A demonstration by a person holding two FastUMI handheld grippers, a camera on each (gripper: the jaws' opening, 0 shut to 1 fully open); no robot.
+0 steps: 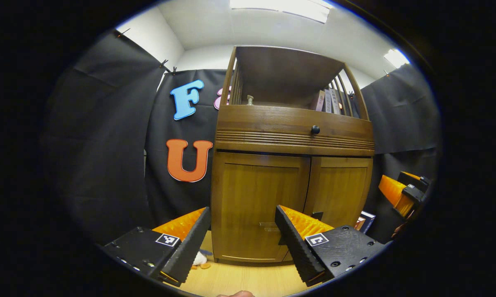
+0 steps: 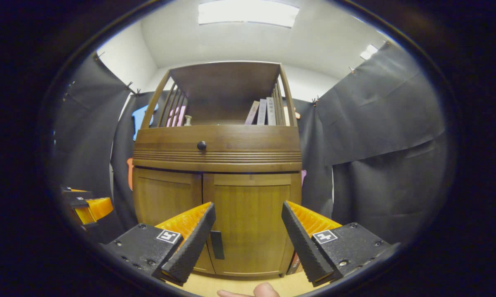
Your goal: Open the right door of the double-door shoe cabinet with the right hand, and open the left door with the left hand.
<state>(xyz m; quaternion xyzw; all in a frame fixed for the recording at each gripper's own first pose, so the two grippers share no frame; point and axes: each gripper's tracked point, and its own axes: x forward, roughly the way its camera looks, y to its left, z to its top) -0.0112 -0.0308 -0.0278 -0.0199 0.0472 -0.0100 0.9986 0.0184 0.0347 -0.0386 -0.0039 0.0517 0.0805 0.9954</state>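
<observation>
A brown wooden double-door shoe cabinet (image 1: pixel 293 165) is seen standing on a pale wood floor (image 1: pixel 248 280) against the black cloth wall of the booth. Its two lower doors are both closed: the left door (image 1: pixel 258 206) and the right door (image 1: pixel 340 194) meet at a narrow vertical seam. A small dark handle (image 2: pixel 217 244) is seen on the right door beside that seam. Above the doors, a ribbed band and a drawer with a round black knob (image 1: pixel 315 130) are shown. An open shelf on top, with slatted sides, holds a few leaning books (image 2: pixel 262 111).

The left tool (image 1: pixel 243 241), black with orange ribbed fingers, is held wide open, near the left door. The right tool (image 2: pixel 248 243) is likewise spread wide, in front of the right door, with nothing gripped.
</observation>
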